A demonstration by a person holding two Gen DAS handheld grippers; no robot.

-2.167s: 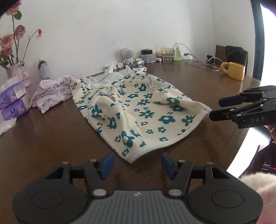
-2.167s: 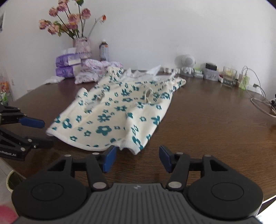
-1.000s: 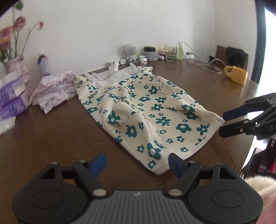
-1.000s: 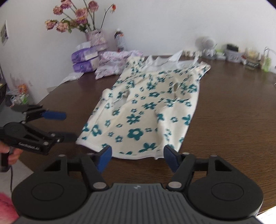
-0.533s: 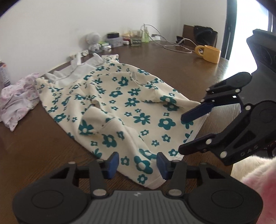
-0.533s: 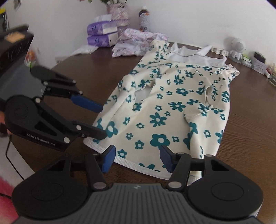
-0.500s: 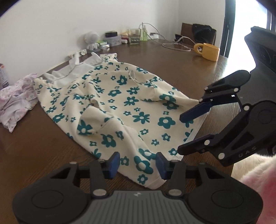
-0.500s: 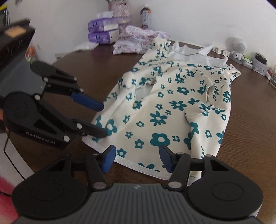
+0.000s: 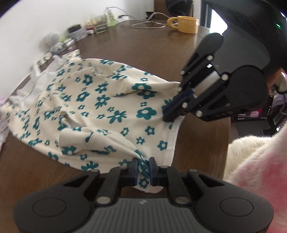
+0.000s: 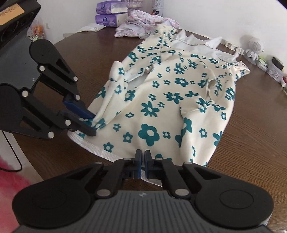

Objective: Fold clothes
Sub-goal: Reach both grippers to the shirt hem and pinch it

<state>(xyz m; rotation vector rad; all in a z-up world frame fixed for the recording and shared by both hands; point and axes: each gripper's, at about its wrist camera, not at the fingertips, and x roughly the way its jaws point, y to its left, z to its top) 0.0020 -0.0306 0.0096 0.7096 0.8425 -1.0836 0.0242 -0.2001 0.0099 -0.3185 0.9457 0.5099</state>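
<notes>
A cream garment (image 9: 111,100) printed with teal flowers lies spread across the dark wooden worktop (image 9: 147,44), its ribbed hem at the near edge and its white collar end toward the far wall. The left claw (image 9: 143,167) is pinched tight on the near left corner of that hem, with a fold of flowered cloth bunched between its blue pads. The right claw (image 10: 142,161) is likewise closed on the hem at the near right corner, its fingers almost meeting with the cloth edge caught between them. Seen from each side, the other claw bites the fabric just above the worktop, and the cloth rises slightly toward both grips. The body of the garment is rumpled, with one sleeve folded in across the front.

At the far left sits a crumpled pink-patterned cloth (image 10: 143,25), and beyond it purple tissue packs (image 10: 109,12) and a bottle (image 10: 158,7). Along the far wall stand a small white round gadget (image 10: 254,48) and some small containers. Far right, a yellow mug (image 9: 184,26) rests near a tangle of white cables (image 9: 143,24). A fluffy pink and white sleeve (image 9: 256,161) shows at the near right.
</notes>
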